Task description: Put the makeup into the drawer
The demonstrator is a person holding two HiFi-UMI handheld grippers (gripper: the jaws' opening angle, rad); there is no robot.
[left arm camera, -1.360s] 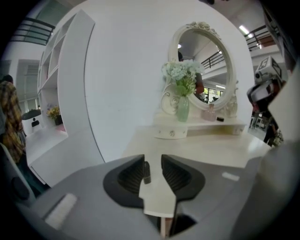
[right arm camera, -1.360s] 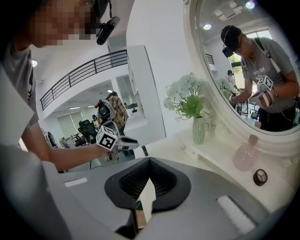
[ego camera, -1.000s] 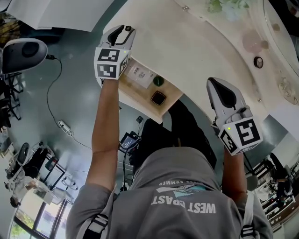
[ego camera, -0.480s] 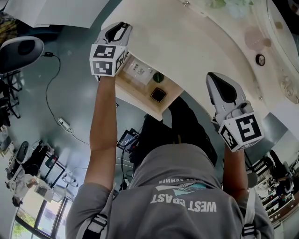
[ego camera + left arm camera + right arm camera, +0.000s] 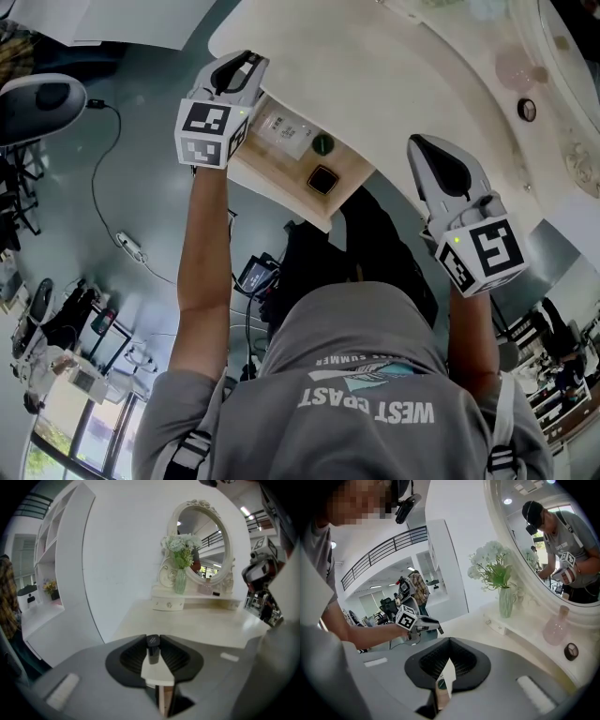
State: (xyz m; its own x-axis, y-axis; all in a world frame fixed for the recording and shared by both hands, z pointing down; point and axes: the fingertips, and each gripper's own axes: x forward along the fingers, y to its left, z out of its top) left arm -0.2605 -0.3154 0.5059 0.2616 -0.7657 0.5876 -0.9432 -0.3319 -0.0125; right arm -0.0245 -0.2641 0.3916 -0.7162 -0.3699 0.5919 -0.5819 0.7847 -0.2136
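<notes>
The wooden drawer (image 5: 281, 192) stands pulled out from under the cream vanity table (image 5: 394, 84). A white box (image 5: 289, 131), a green round piece (image 5: 322, 143) and a black square compact (image 5: 322, 179) lie in it. My left gripper (image 5: 239, 64) hangs at the drawer's left end, shut on a small black makeup stick (image 5: 153, 641); below the jaws I see the wood of the drawer. The right gripper view shows this gripper (image 5: 436, 627) with the dark stick at its tip. My right gripper (image 5: 422, 145) hovers over the table's front edge, shut and with nothing in it.
An oval mirror (image 5: 543, 541), a vase of pale flowers (image 5: 506, 602), a pink bottle (image 5: 555, 627) and a small dark jar (image 5: 570, 651) stand at the back of the table. Below the table are the grey floor and a cable (image 5: 112, 197).
My left gripper's jaws have narrowed and it has drawn slightly back from the table toward the drawer's left end. The right gripper has stayed in place.
</notes>
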